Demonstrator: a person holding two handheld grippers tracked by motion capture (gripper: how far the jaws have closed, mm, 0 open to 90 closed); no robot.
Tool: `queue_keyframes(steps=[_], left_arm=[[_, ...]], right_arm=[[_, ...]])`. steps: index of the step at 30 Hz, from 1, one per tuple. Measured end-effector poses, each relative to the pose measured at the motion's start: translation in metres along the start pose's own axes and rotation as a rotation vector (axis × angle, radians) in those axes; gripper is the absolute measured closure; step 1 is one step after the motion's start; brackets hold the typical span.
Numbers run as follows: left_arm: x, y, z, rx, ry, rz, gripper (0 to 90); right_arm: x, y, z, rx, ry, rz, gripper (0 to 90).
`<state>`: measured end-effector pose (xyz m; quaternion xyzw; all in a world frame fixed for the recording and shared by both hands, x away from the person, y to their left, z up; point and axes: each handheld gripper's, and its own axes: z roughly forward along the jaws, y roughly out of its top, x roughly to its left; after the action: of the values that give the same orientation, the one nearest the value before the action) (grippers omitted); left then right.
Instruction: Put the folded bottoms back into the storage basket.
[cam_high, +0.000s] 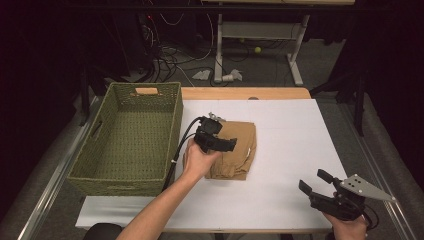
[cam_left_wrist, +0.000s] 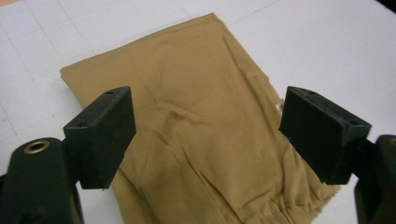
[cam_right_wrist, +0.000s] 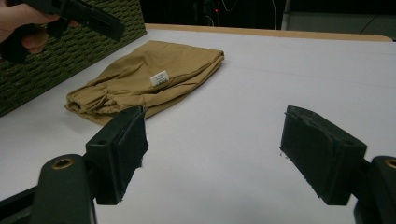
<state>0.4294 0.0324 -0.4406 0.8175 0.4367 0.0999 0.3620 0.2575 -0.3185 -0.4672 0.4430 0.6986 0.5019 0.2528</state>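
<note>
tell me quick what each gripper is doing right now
left gripper: open, holding nothing, poised over the folded tan garment.
right gripper: open, empty, above the white table.

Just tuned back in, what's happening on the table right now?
A person holds a gripper in each hand at a white table. The left gripper hovers open over a folded tan garment, its fingers not closed on the cloth. The garment lies flat beside a green woven basket, which looks empty. The right gripper is open, off to the near right, holding nothing.
</note>
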Motion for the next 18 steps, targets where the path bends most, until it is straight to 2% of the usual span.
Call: queue_keyframes(steps=[7, 9, 11, 18], left_arm=[[0.013, 0.004, 0.015, 0.052, 0.022, -0.048, 16.3], [0.016, 0.004, 0.018, 0.063, 0.017, -0.059, 14.5], [0.023, 0.003, 0.024, 0.084, 0.013, -0.092, 13.8], [0.032, 0.003, 0.037, 0.131, 0.036, -0.115, 13.5]], right_arm=[[0.0, 0.0, 0.0, 0.002, 0.002, -0.001, 23.6], [0.0, 0.0, 0.0, 0.003, 0.002, -0.001, 23.6], [0.0, 0.0, 0.0, 0.004, 0.002, -0.002, 23.6], [0.0, 0.0, 0.0, 0.008, 0.005, 0.0, 23.6]])
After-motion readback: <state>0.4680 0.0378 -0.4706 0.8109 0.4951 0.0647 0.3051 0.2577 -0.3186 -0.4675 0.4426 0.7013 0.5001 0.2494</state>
